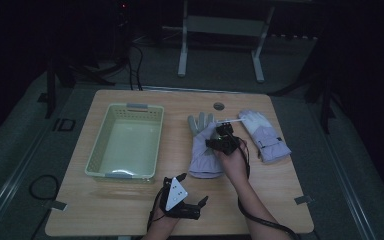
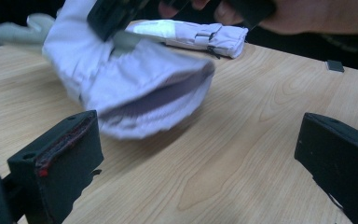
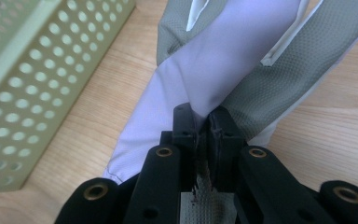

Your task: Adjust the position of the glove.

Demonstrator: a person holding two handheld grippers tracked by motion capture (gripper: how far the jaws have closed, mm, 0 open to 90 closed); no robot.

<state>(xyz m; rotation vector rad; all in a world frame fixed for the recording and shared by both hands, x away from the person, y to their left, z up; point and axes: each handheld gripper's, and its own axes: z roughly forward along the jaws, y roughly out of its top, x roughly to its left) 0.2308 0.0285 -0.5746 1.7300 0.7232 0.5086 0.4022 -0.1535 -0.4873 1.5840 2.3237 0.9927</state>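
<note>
Two lavender and grey winter gloves lie on the wooden table (image 1: pixel 130 210). My right gripper (image 1: pixel 222 140) (image 3: pixel 204 122) is shut on the fabric of the nearer glove (image 1: pixel 203 152) (image 2: pixel 135 79) (image 3: pixel 214 60), pinching its lavender back and lifting it a little. Beyond it to the right rests the second glove (image 1: pixel 265 134) (image 2: pixel 191 35), flat on the table. My left gripper (image 1: pixel 184 191) (image 2: pixel 196 158) hovers near the table's front edge, open, its jaws wide apart and pointed at the lifted glove's cuff with nothing between them.
A pale green perforated basket (image 1: pixel 98 150) (image 3: pixel 9 51) stands empty on the left half of the table. A small round grommet (image 1: pixel 219 106) sits at the far edge. Dark floor, cables and a metal frame lie behind the table.
</note>
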